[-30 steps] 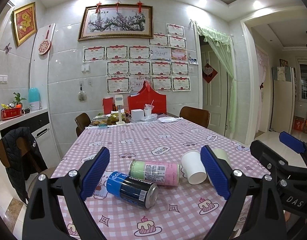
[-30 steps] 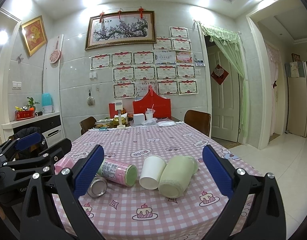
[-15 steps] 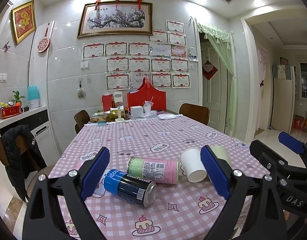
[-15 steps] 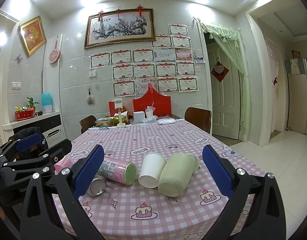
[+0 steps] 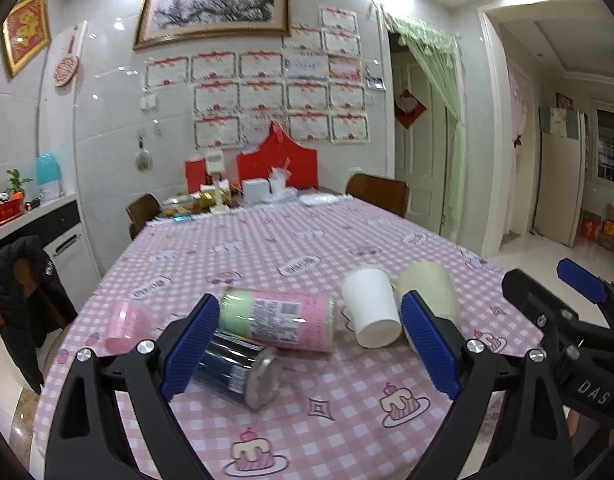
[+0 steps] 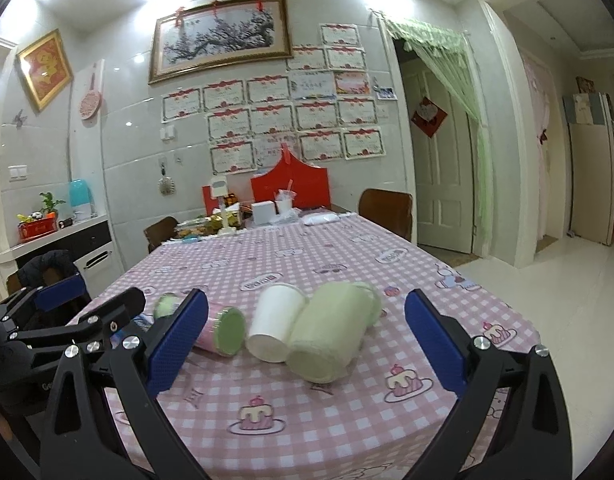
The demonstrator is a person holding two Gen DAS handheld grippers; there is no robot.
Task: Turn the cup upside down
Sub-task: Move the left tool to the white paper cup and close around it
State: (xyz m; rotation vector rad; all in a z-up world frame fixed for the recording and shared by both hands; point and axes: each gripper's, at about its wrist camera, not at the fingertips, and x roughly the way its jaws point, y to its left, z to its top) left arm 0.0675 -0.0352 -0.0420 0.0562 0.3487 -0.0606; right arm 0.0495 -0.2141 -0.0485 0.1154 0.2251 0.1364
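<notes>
Cup [image 6: 276,328] placement: the white paper cup lies on its side on the counter [image 6: 347,404], mouth toward the cameras, between the green tumbler [image 6: 331,334] on its right and the pink bottle [image 6: 221,330] on its left. It looks to be touching the tumbler; contact with the bottle cannot be confirmed. In the left view the cup [image 5: 371,307] sits beyond a dark can [image 5: 237,372], with a small pink cup [image 5: 126,324] farther left.

Gripper state: the right gripper [image 6: 307,344] is open wide, empty, and frames the cup and tumbler together. The left gripper [image 5: 309,350] is likewise open and empty, above the can and bottle.

Procedure, as judged: the right gripper is better placed. Centre it on the cup alone, not on the tumbler. Close across the mid-wall with light force, since thin paper is likely to crush. Lift clear of both neighbours, rotate until the mouth faces down, then set the rim flat on bare cloth.

Change from the earlier frames: both grippers have advanced and dipped toward the objects, which now appear larger. The pink cup has entered the left view. No object has moved.
</notes>
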